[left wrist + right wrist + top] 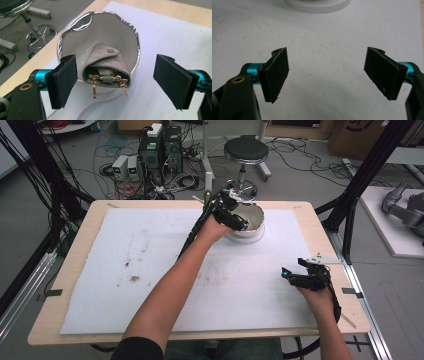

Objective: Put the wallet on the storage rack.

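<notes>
Left gripper (pixel 115 80) spread wide around a silver-rimmed bowl (pixel 75 47), its view revealing a grey pouch (pixel 106 63) inside, right gripper (pixel 325 72) wide over white foam mat (pixel 324 37), stool (pixel 245 151) beyond the bowl.

A white bowl (pixel 100 32) with a wavy silver rim stands on a white round base (pixel 248 236), tipped so its mouth faces me. Inside the bowl lies a folded grey-beige pouch (pixel 107 66) with a snap button, its gold clasps (pixel 107 82) hanging out over the bowl's near rim.

overhead table (pixel 150 270) view, two close tool-mounted views
</notes>
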`<state>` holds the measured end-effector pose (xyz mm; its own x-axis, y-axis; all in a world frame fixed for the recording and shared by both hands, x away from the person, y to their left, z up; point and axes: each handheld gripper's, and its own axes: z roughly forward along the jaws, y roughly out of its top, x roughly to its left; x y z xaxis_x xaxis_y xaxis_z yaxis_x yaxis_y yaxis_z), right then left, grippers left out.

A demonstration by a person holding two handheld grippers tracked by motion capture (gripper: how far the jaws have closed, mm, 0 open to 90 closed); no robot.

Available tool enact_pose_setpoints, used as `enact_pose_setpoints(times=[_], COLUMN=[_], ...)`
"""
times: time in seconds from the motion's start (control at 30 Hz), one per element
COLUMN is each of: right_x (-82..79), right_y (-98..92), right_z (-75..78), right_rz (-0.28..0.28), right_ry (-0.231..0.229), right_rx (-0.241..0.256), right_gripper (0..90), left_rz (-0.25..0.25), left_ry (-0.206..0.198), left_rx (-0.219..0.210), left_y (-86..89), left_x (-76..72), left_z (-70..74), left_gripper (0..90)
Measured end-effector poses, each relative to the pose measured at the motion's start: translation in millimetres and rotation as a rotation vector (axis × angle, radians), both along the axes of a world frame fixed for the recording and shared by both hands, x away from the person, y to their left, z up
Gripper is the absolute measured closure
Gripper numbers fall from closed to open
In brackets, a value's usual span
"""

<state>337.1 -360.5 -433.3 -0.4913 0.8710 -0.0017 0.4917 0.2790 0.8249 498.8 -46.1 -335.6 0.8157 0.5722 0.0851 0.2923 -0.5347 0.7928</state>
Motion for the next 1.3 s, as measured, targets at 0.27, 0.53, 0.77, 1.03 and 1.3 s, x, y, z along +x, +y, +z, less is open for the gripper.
enact_pose_setpoints(times=[0.27,0.53,0.77,1.03,1.3], right_x=[-0.5,-0.2,0.3,2.1,-0.2], right_y=[2.5,5.7,6.3,14.2,16.2], right_z=[0.8,1.1,1.2,0.9,0.0], right_rz=[0.004,0.015,0.011,0.030,0.031], right_ry=[-0.004,-0.001,0.000,-0.006,-0.001], right_rx=[0.001,0.000,0.005,-0.006,-0.001], right_gripper=[20.4,20.5,20.4,20.5,20.5], left_rz=[-0.015,-0.016,-0.027,-0.019,0.017], left_ry=[-0.030,-0.048,-0.040,-0.031,-0.036], left_rx=[-0.068,-0.118,-0.186,-0.226,-0.295], left_y=[28.4,67.4,102.0,145.1,187.1], left_x=[-25.3,-51.2,-68.3,-93.2,-121.2], left_z=[11.6,10.5,1.3,-17.2,-28.3], left_gripper=[19.1,19.0,19.1,19.1,19.1])
